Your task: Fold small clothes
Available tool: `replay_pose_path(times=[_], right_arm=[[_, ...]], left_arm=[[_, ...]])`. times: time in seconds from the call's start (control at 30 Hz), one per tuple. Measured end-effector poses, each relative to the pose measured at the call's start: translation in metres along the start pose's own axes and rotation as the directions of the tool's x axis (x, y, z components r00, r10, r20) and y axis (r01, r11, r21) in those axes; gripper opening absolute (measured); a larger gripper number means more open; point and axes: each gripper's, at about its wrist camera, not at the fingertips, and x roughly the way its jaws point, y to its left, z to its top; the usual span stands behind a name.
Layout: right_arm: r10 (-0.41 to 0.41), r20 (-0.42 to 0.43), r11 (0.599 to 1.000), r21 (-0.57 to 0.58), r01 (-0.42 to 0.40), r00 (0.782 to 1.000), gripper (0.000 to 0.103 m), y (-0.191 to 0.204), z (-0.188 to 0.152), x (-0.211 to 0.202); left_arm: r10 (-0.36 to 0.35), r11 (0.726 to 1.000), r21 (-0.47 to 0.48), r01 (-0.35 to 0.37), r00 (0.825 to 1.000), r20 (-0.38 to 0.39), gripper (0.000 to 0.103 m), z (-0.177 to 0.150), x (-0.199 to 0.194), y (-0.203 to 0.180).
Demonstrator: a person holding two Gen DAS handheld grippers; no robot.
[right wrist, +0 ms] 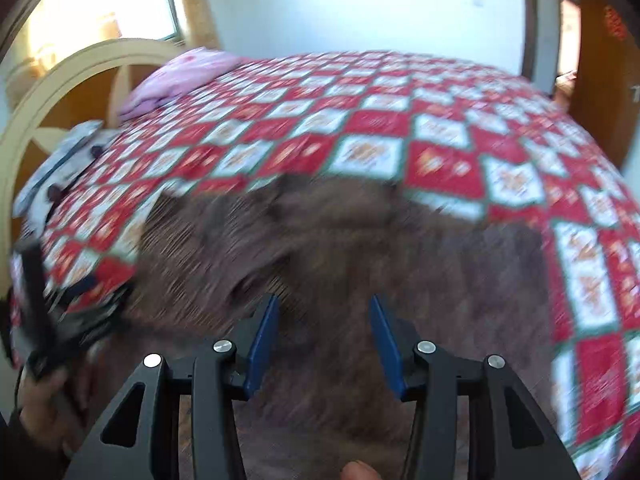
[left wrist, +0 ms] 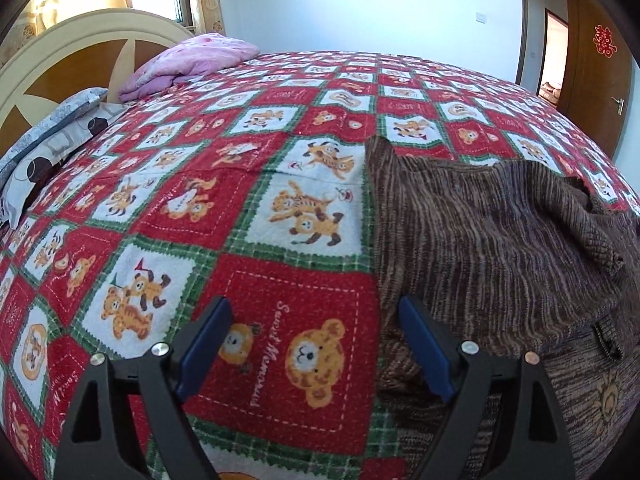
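Sweater [left wrist: 492,232], brown with fine lighter streaks running through the knit, lies spread on the bed over a red, white and green bear-print bedspread [left wrist: 224,208]. From my left wrist camera it fills the right side of the view, its left edge running near to far, a corner poking up at the far end, and a fold or opening on the far right. Near right I see a coarser knit band with a yellow-orange motif on it; can't tell what the motif is. My left gripper [left wrist: 316,344] has both blue pads spread wide with nothing between them: the left pad sits over a red bear square, the right pad over the sweater's near left edge; touching or not, can't tell. Right wrist view is motion-blurred, so the garment [right wrist: 360,240] reads only as a brown mass, centre and near, with the bedspread [right wrist: 500,152] showing beyond and to the right. My right gripper [right wrist: 324,340] is also parted, pads over the brown fabric, gripping nothing I can see. At that view's near left, a blurred black gripper and a hand [right wrist: 44,400] holding it sit by the sweater's left edge. Far left: a pink folded blanket [left wrist: 192,60], a grey patterned pillow [left wrist: 52,136] and a cream and brown headboard [left wrist: 72,52]. Far right: a wooden door [left wrist: 596,80] with a red decoration.
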Motion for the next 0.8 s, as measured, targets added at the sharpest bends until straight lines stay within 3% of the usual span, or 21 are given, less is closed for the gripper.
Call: replay_pose_path(times=[0.2, 0.27, 0.37, 0.4, 0.47, 0.6, 0.77, 0.8], right_arm=[[-0.036, -0.012, 0.989, -0.146, 0.034, 0.999, 0.049, 0.041, 0.005, 0.035], [-0.106, -0.025, 0.983, -0.153, 0.101, 0.994, 0.049, 0.041, 0.013, 0.052], [-0.282, -0.003, 0.958, 0.044, 0.282, 0.959, 0.047, -0.003, 0.033, 0.052], [-0.298, 0.012, 0.948, 0.121, 0.294, 0.955, 0.047, -0.019, 0.037, 0.044], [-0.229, 0.029, 0.965, 0.136, 0.223, 0.973, 0.047, -0.028, 0.04, 0.036], [-0.039, -0.005, 0.998, 0.056, 0.039, 0.999, 0.047, -0.02, 0.043, 0.039], [0.152, -0.063, 0.977, 0.159, -0.141, 0.986, 0.046, -0.021, 0.052, 0.067], [0.174, -0.077, 0.97, 0.187, -0.157, 0.982, 0.03, -0.019, 0.053, 0.073]], left_arm=[[0.007, 1.0, 0.004, -0.007, 1.0, 0.003, 0.089, 0.0, 0.0, 0.0], [0.007, 1.0, 0.002, -0.007, 1.0, 0.002, 0.09, 0.0, 0.0, -0.001], [0.008, 1.0, 0.002, -0.008, 1.0, 0.002, 0.09, 0.0, 0.0, 0.0], [0.008, 1.0, 0.002, -0.008, 1.0, 0.003, 0.091, 0.0, 0.0, 0.0], [0.005, 1.0, -0.001, -0.005, 1.0, 0.003, 0.091, 0.0, 0.0, 0.0], [-0.001, 1.0, -0.005, 0.001, 1.0, 0.004, 0.091, 0.0, 0.0, 0.001], [-0.006, 1.0, -0.01, 0.006, 1.0, 0.005, 0.091, -0.001, 0.0, 0.002], [-0.006, 1.0, -0.012, 0.006, 1.0, 0.004, 0.092, -0.001, 0.001, 0.002]])
